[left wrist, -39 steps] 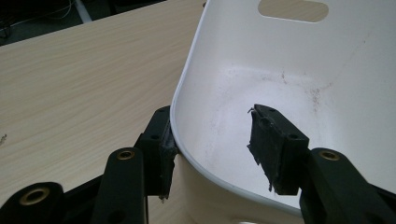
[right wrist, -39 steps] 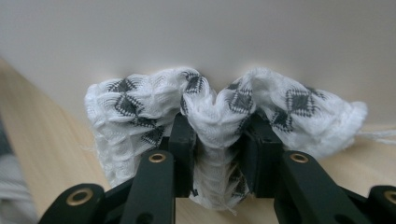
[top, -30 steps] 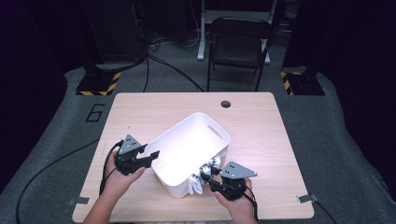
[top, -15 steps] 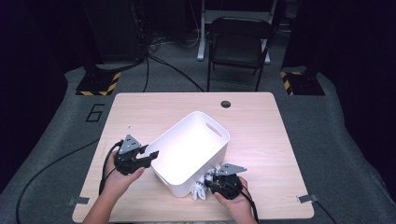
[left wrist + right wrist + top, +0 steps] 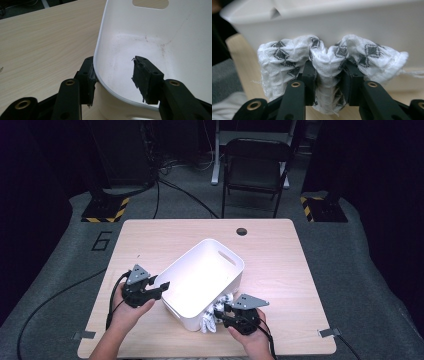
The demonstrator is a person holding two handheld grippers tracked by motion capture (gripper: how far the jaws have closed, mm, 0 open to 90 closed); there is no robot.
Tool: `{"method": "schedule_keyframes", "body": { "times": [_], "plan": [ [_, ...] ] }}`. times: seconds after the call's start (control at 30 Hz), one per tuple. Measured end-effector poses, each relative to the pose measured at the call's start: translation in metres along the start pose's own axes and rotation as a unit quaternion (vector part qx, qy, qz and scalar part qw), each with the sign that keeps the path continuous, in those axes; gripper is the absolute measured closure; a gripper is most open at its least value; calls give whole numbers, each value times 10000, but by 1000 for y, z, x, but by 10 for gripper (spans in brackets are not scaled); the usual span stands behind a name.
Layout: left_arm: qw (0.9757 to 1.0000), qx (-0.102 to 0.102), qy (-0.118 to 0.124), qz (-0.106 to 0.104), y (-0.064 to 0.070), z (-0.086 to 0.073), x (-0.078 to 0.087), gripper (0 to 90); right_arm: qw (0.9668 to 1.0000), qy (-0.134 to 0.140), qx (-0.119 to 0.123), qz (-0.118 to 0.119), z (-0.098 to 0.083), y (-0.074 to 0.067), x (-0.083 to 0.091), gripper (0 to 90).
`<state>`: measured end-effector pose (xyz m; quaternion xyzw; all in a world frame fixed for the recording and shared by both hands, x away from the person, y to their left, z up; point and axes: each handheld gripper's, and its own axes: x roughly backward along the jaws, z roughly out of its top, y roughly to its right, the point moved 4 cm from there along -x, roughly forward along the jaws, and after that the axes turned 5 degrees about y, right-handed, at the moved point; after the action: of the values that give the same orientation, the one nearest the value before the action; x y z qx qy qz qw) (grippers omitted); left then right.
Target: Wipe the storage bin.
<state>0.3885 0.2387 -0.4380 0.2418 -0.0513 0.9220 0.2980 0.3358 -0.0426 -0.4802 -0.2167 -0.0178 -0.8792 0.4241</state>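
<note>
Both of your grippers are engaged. Your right gripper point(image 5: 231, 315) has dropped toward the table point(image 5: 280, 265) and is clamped on the patterned cloth point(image 5: 329, 60), at 5 o'clock just outside the white bin point(image 5: 200, 285). Your left gripper point(image 5: 113, 77) straddles the rim, jaws just reopened slightly; lift the cloth in.

White plastic tub point(image 5: 202, 285), smooth and faintly glossy, inner floor marked with fine brownish scuffs. Table point(image 5: 150, 240) of pale wood-grain laminate, matt, near-smooth. Woven white cloth point(image 5: 329, 57) with dark grey diamond pattern, crinkled and ribbed, frayed threads at the hem. Left gripper point(image 5: 115, 82) and right gripper point(image 5: 328, 82) of matt black plastic with brass-coloured pivot rivets; pads point(image 5: 141, 77) of rough, worn black rubber.
</note>
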Motion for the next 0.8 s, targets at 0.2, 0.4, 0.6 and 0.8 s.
{"method": "schedule_keyframes", "body": {
  "times": [0.2, 0.4, 0.6, 0.8],
  "plan": [
    [9994, -211, -228, -138, 2, 0, 5, 518, 9984, 449, 351, -2, 22, -20, 13, 674],
    [9998, -102, -186, 8, 6, -1, 6, 522, 9985, 467, 259, 81, 19, -11, 8, 677],
    [9999, -2, -96, 107, 6, -2, 6, 516, 9999, 84, 53, 96, 0, 1, -7, 679],
    [9995, 26, -110, 289, 10, -2, 9, 516, 9987, -498, -51, 111, -23, 8, -24, 678]
  ]
}}
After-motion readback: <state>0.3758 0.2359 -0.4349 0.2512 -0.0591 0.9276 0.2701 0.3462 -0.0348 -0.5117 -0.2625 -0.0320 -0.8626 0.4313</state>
